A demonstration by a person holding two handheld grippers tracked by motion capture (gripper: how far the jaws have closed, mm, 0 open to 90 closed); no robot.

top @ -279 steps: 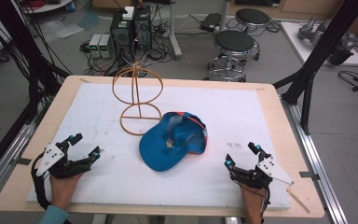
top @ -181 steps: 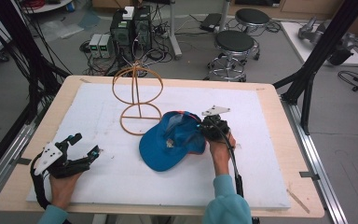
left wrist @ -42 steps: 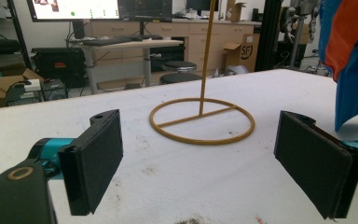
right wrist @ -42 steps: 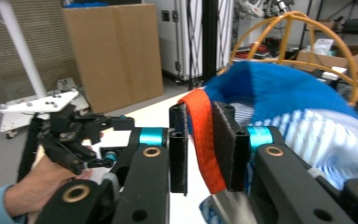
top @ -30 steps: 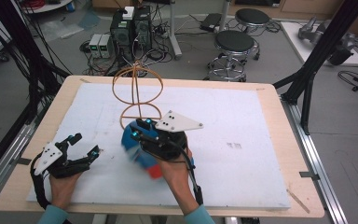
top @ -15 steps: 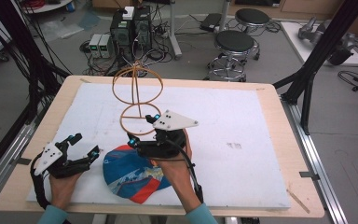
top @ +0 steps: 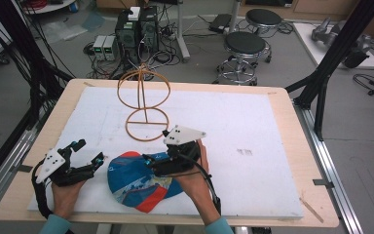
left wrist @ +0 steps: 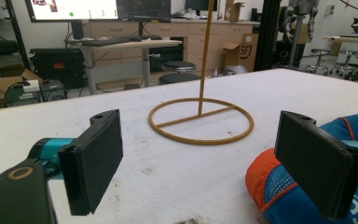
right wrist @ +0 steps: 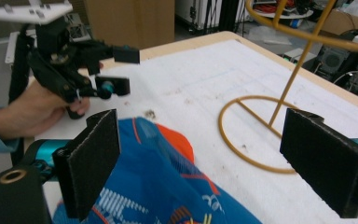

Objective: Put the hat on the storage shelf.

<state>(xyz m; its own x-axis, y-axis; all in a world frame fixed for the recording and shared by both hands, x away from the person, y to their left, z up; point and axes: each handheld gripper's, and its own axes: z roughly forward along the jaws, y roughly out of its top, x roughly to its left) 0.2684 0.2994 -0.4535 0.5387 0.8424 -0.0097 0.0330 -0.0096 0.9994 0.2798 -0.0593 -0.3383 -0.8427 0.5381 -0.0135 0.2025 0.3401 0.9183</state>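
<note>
Readable writing: only "SF" on a cardboard box (left wrist: 245, 50) far behind the wire stand (top: 143, 105), in the left gripper view. White print on the cap (top: 139, 181) showed in the right gripper view but was too blurred to read.

The cap, blue w/ orange patches, lay on the white mat (top: 253, 122) just in front of the wire stand's ring base, slightly to its left, not touching it.

Right gripper (top: 148, 161) sat over the cap's rear edge, jaws wide apart after just opening; cap fabric lay below and between them, pads not pressing on it. Left gripper (top: 88, 153) rested on the mat left of the cap, near it, jaws wide w/ nothing between.

The mat was speckled w/ dirt and covered a pale wood table (top: 287, 146). Room: grey floor, black frame posts either side.

Beyond the stand, off the table: two round stools (top: 243, 46), PC towers (top: 136, 27) w/ tangled cables, desk w/ monitors (left wrist: 98, 9) further back. Nothing stood between the cap and the stand.
</note>
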